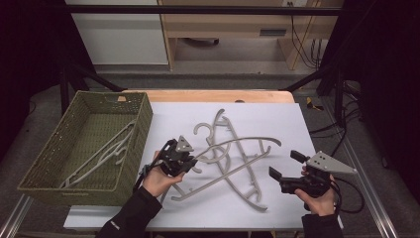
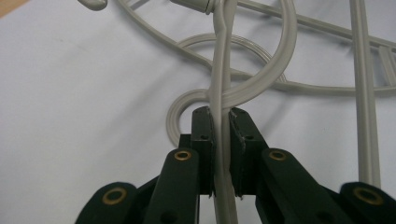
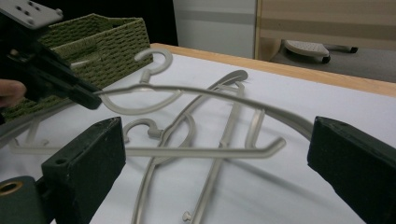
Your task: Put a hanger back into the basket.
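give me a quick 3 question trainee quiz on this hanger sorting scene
1. True or false: the left gripper is shut on a grey hanger.
2. How do the right gripper jaws stand: A open, B shut on a hanger, C shut on nothing?
3. What already lies in the green basket?

Key
1. True
2. A
3. Grey hangers; at least one, the exact number is hard to tell.
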Available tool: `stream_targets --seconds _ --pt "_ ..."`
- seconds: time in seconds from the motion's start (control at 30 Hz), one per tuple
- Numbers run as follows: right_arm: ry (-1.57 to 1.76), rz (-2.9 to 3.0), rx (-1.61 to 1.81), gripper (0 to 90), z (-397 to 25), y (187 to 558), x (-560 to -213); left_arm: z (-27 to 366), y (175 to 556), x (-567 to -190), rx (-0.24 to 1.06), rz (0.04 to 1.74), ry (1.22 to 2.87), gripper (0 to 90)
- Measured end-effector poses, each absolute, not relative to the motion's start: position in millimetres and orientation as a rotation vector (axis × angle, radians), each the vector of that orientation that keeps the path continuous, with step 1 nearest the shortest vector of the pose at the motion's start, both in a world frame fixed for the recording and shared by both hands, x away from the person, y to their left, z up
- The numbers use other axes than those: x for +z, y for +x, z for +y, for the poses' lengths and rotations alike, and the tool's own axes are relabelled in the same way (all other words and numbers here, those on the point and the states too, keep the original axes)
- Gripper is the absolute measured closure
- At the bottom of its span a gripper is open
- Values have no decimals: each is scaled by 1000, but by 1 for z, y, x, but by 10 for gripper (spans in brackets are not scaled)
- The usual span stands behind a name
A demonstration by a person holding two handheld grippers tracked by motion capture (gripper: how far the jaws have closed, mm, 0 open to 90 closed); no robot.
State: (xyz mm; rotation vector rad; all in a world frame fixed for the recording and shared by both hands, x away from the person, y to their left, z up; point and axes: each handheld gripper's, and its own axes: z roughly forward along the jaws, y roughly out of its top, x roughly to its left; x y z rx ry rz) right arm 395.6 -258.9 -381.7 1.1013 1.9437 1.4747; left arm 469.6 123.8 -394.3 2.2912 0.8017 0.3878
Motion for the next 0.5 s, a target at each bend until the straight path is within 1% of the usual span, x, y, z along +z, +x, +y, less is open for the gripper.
stream_targets --seconds 0.17,0.5 --pt "1106 1942 1472 45 -260 396 -382 141 462 -381 415 830 2244 815" --pt "1105 1931 1474 44 -263 394 -381 170 449 -352 413 863 2161 815"
